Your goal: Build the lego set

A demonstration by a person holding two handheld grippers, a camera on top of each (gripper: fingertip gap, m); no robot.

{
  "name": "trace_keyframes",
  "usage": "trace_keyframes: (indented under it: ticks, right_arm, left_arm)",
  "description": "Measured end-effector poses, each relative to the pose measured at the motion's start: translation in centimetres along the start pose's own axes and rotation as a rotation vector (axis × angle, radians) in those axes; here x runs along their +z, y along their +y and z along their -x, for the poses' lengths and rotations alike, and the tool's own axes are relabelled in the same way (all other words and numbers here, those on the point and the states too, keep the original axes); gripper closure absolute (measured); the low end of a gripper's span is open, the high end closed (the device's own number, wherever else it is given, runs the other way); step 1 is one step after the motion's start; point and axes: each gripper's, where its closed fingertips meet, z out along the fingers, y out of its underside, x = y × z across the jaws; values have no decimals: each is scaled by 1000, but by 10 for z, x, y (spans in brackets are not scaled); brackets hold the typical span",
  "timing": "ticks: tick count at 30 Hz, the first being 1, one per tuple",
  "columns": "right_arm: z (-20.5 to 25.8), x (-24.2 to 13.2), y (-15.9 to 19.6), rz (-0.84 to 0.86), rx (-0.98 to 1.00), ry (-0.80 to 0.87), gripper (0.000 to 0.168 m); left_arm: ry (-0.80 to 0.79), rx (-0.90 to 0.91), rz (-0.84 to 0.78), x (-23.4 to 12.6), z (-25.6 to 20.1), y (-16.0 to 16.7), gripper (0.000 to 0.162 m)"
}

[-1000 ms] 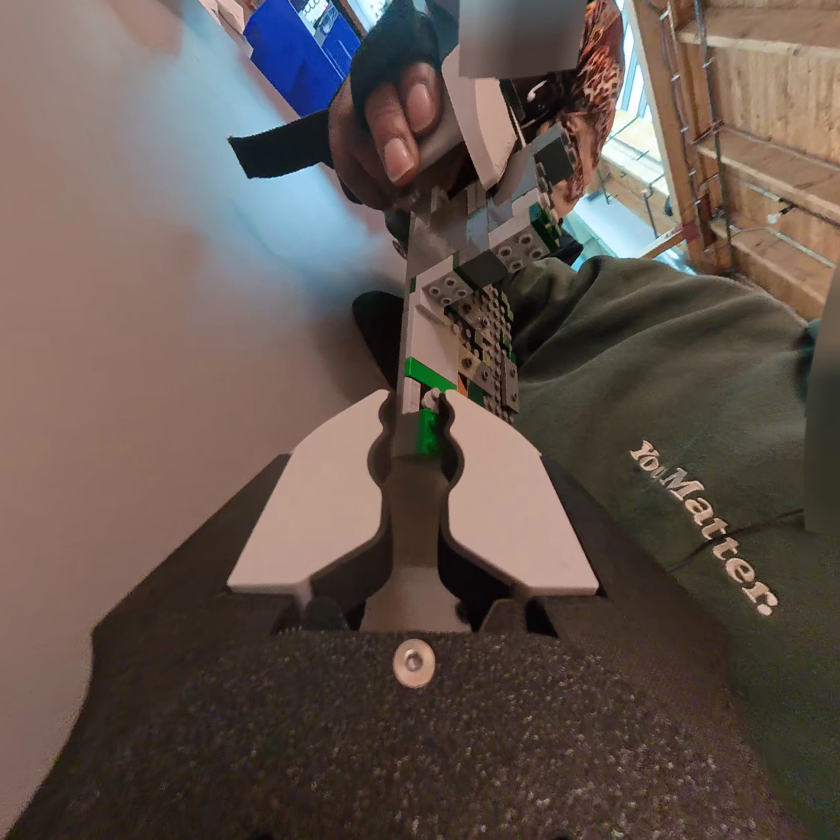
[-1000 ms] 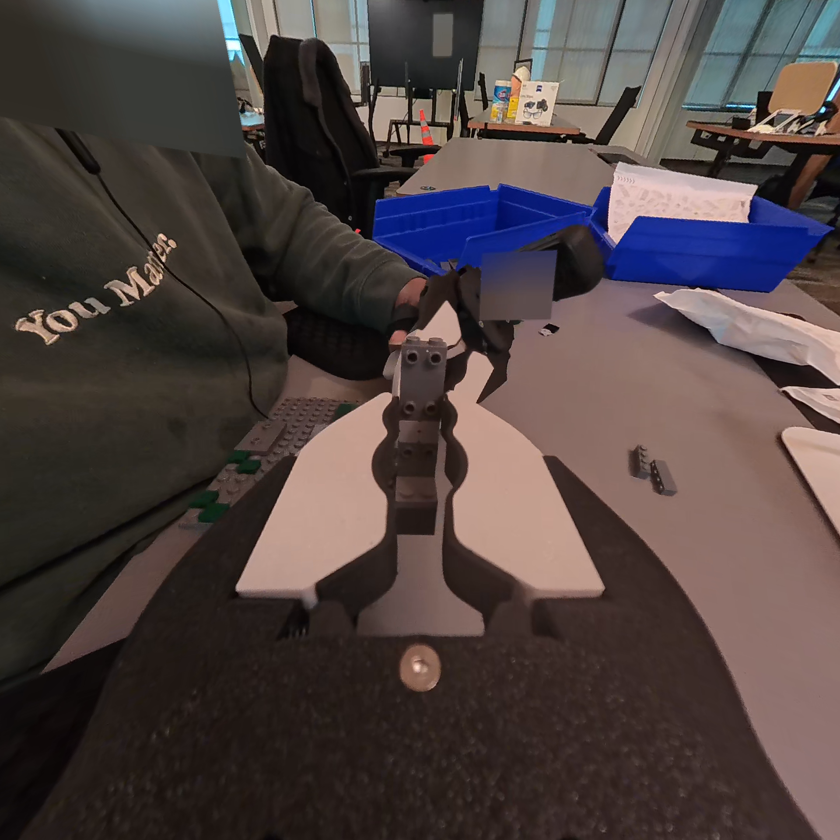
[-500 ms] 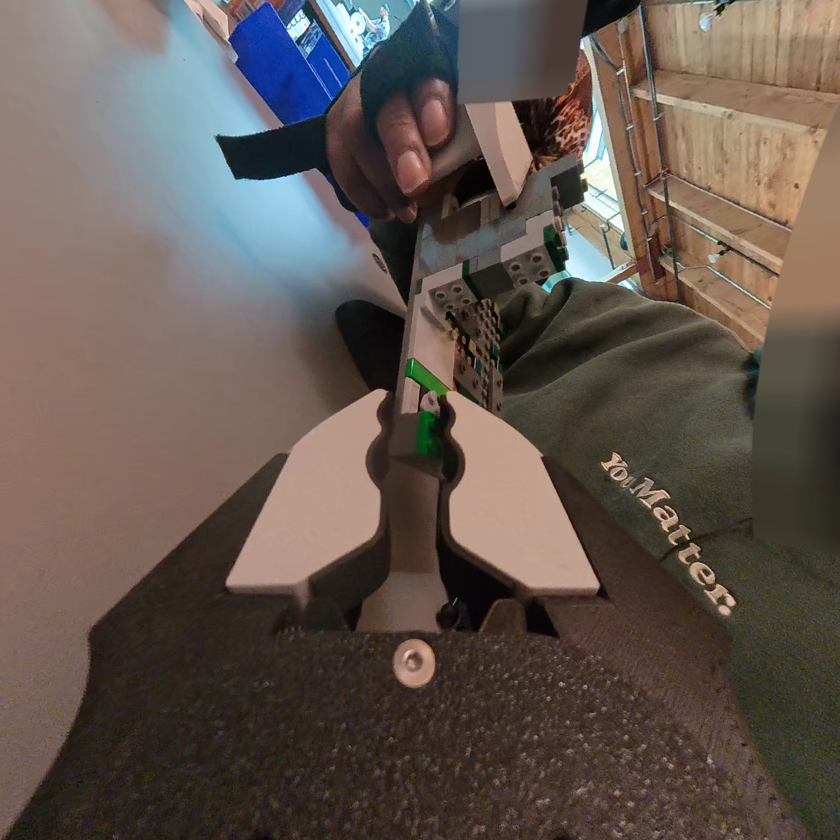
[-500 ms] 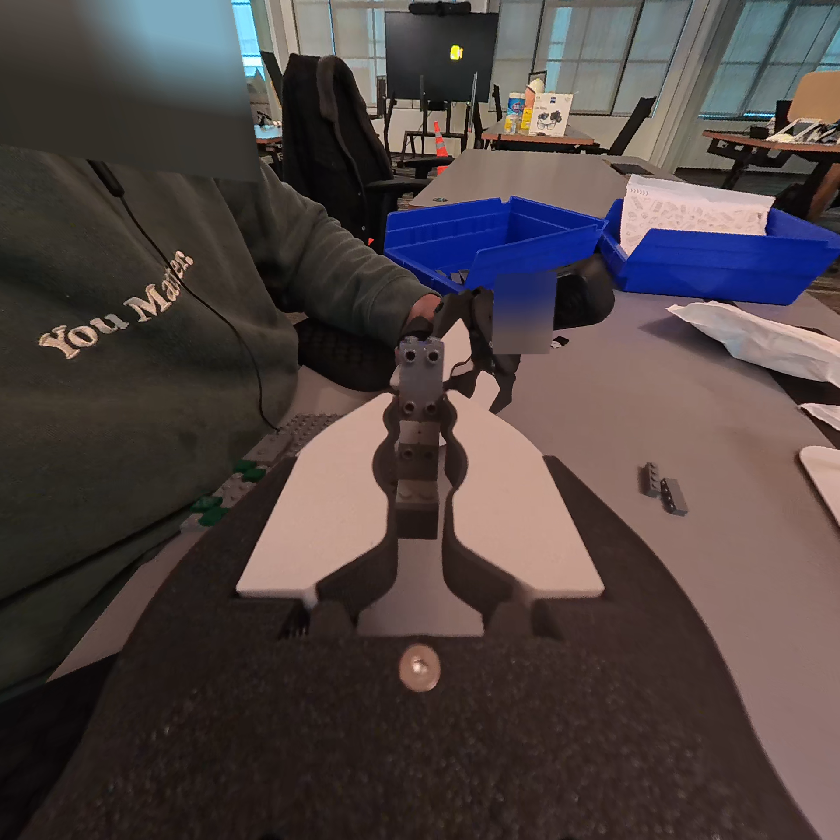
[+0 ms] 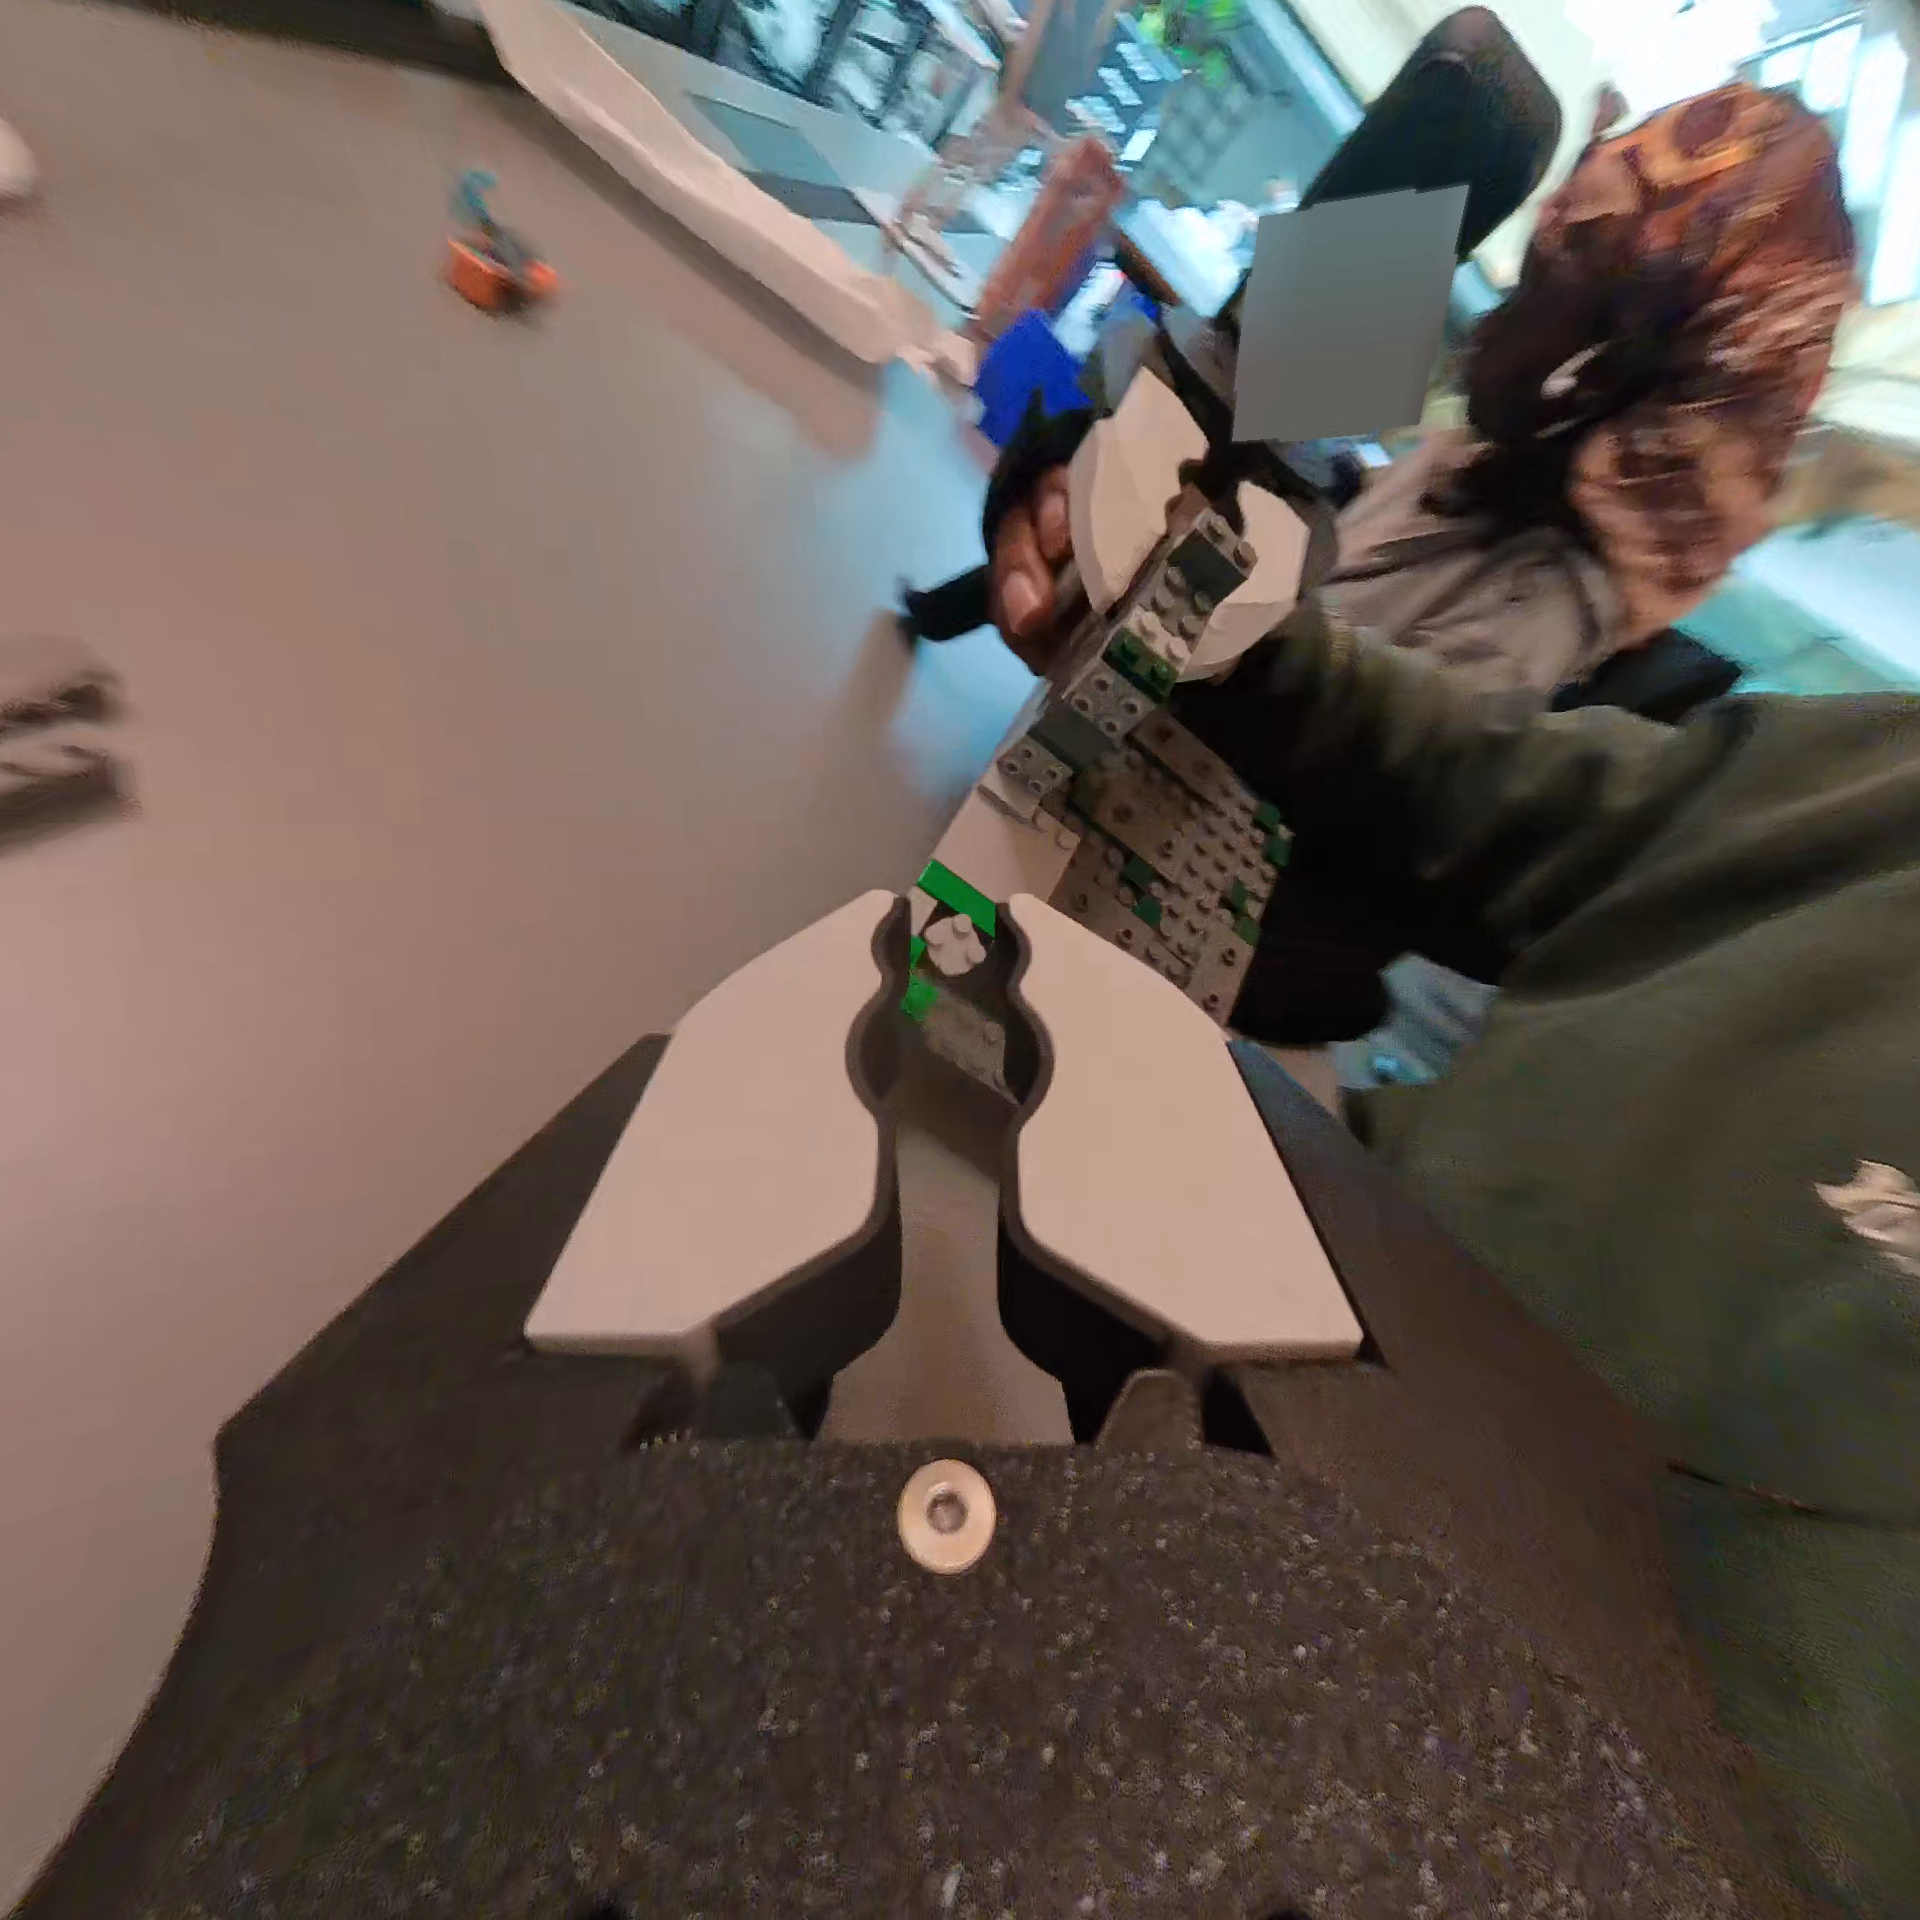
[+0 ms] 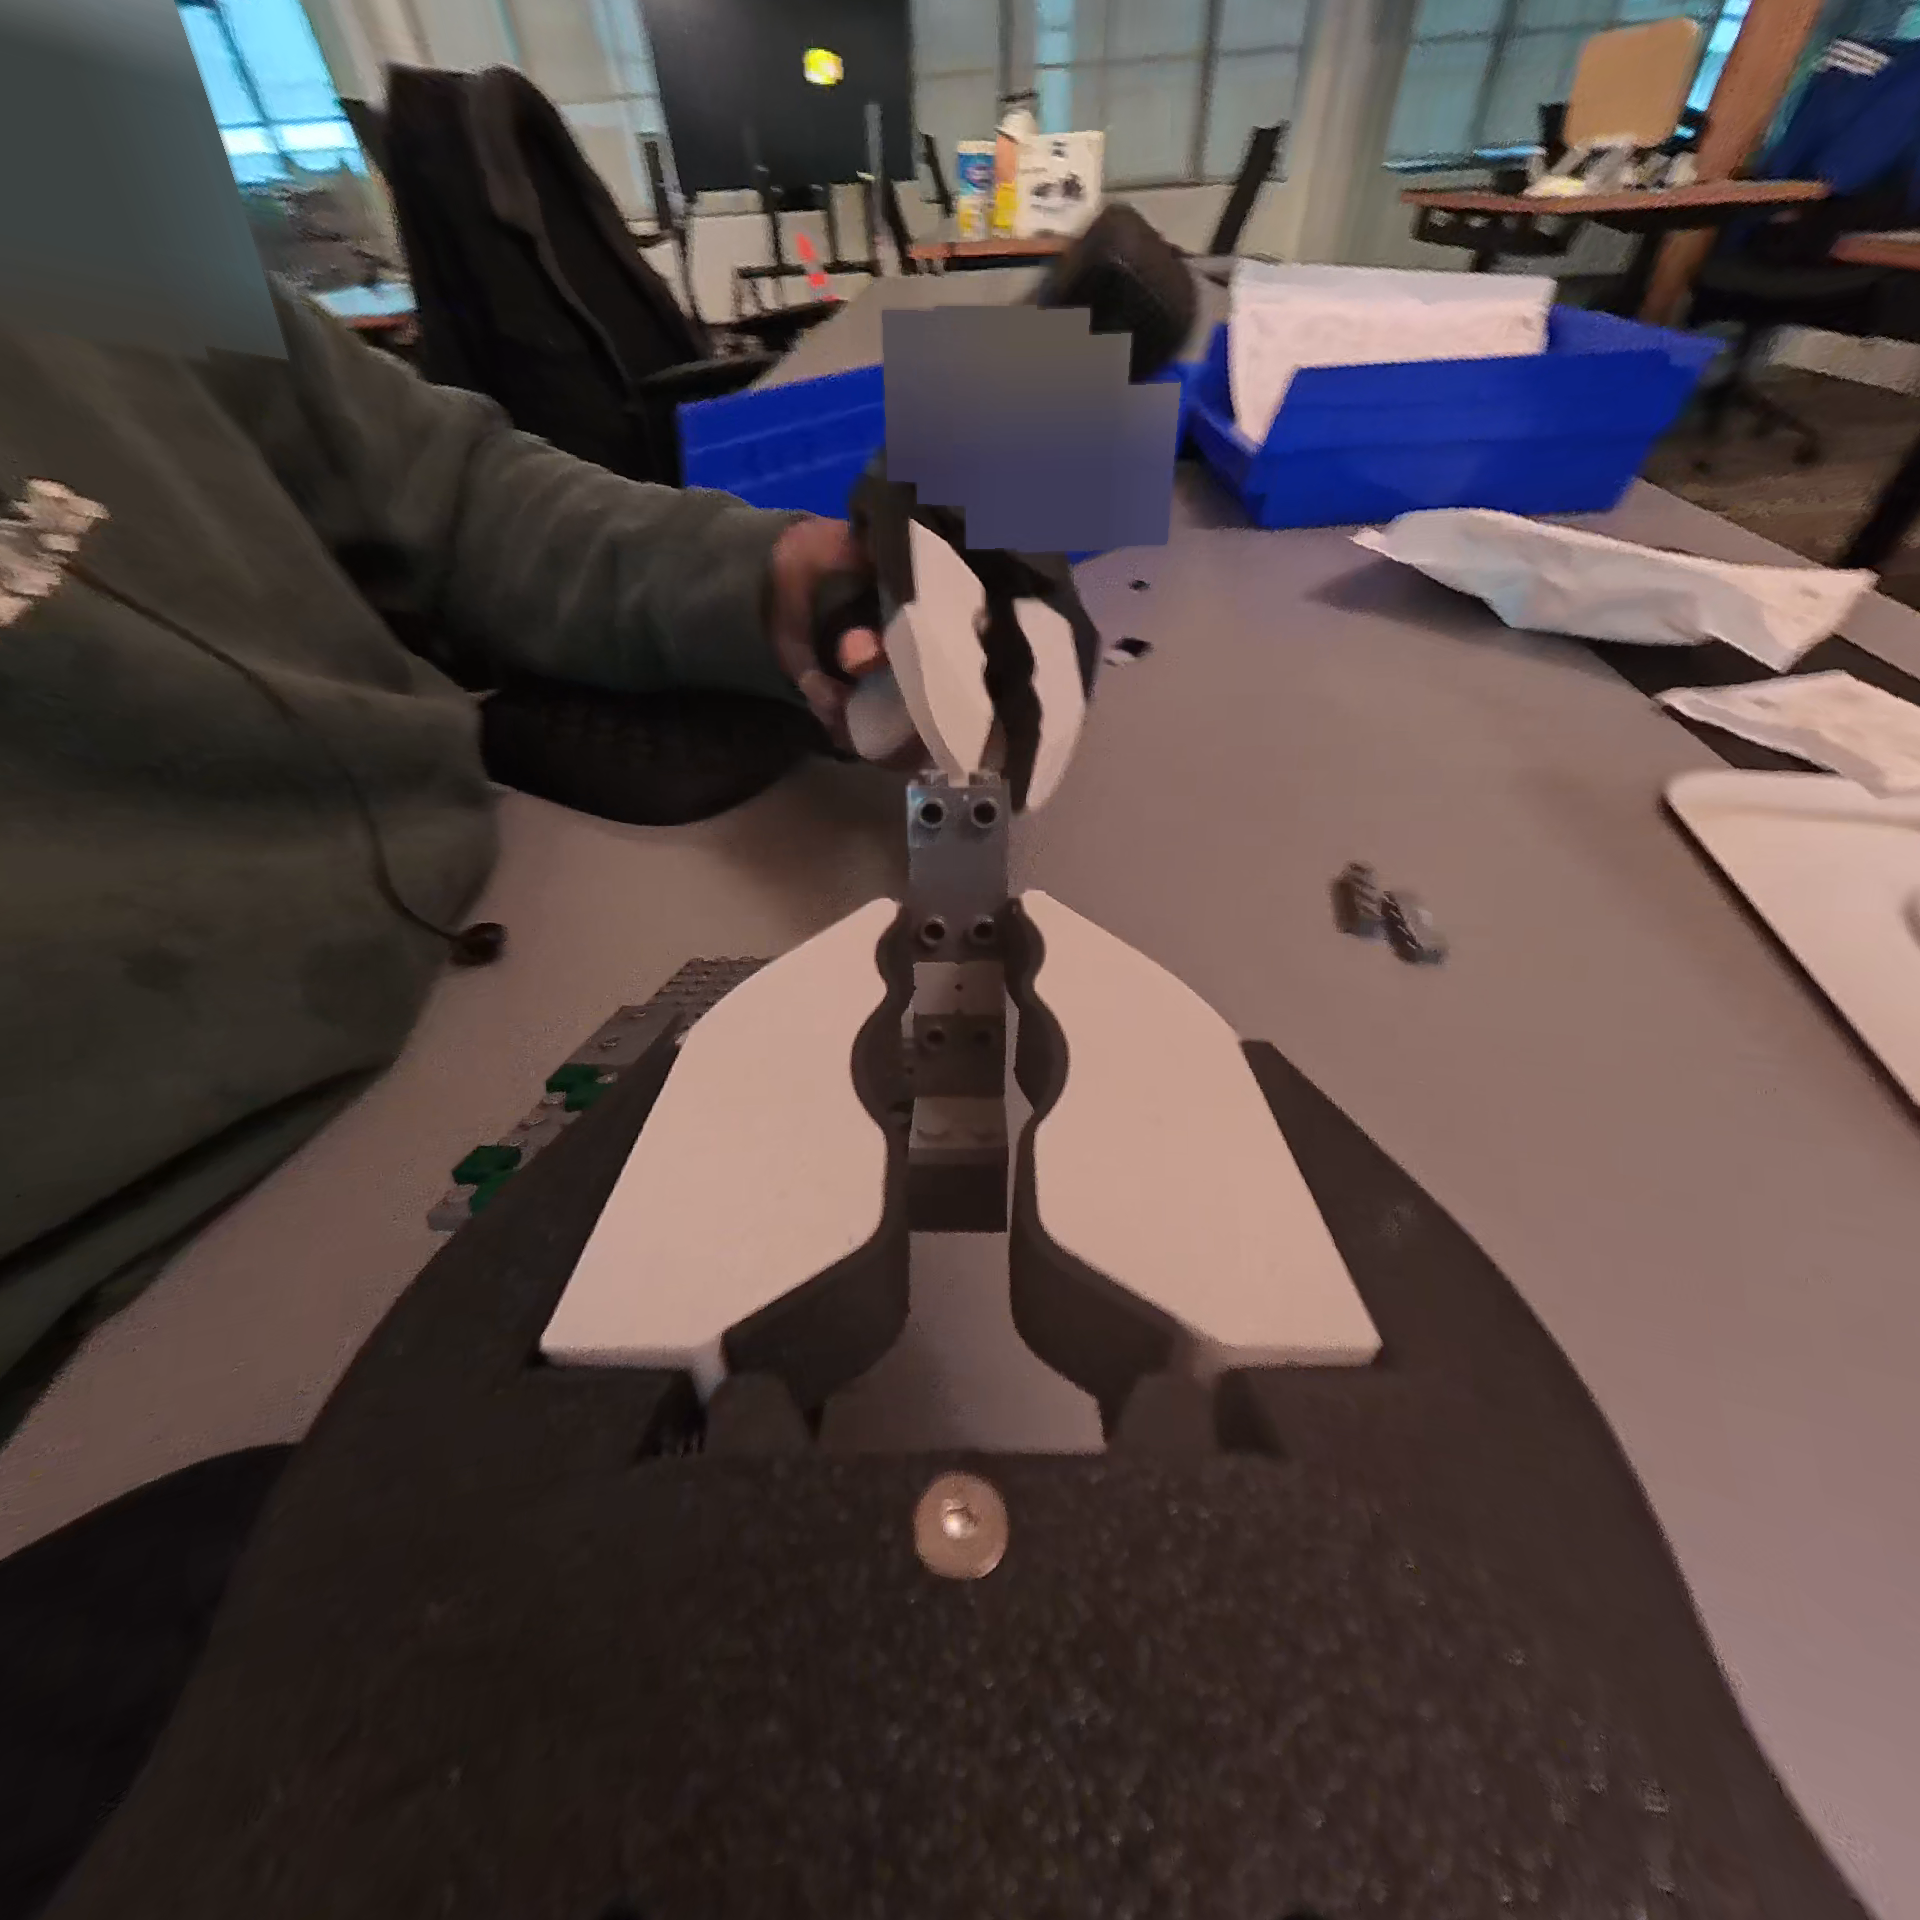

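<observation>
Your lego build (image 5: 1164,831) hangs above the tabletop (image 5: 364,623), spanning both grippers. Your left gripper (image 5: 951,940) is clamped on its green-and-grey near end. Your right gripper (image 6: 956,935) is closed tight on the grey brick column (image 6: 956,997) at the other end, whose top studs poke just past the fingertips. Two loose dark bricks (image 6: 1387,923) lie on the tabletop nearby.

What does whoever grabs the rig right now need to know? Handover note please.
Left gripper: jaws shut on the near end of the flat grey-and-green studded lego build, held above the grey table.
Right gripper: jaws shut on the grey stacked-brick lego column at the build's far end.
Done: base plate partly covered with bricks.
Left: two small dark grey loose bricks lie unused on the table; whether the column is fully seated cannot be told.
</observation>
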Motion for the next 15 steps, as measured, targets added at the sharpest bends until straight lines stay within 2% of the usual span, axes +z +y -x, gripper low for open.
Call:
trace_keyframes:
  ticks: [4,8,11,15]
  right_arm:
    - [-24,2,19,45,44,79,152]
    - [-31,6,29,77,59,43,152]
    - [-36,9,42,137,36,21,152]
    - [-40,13,58,224,13,5,152]
  left_arm:
    - [-229,136,25,-13,33,-10,148]
    - [-425,316,119,-23,68,-24,146]
    - [-517,444,226,-24,97,-32,144]
    - [-544,544,354,-18,129,-34,143]
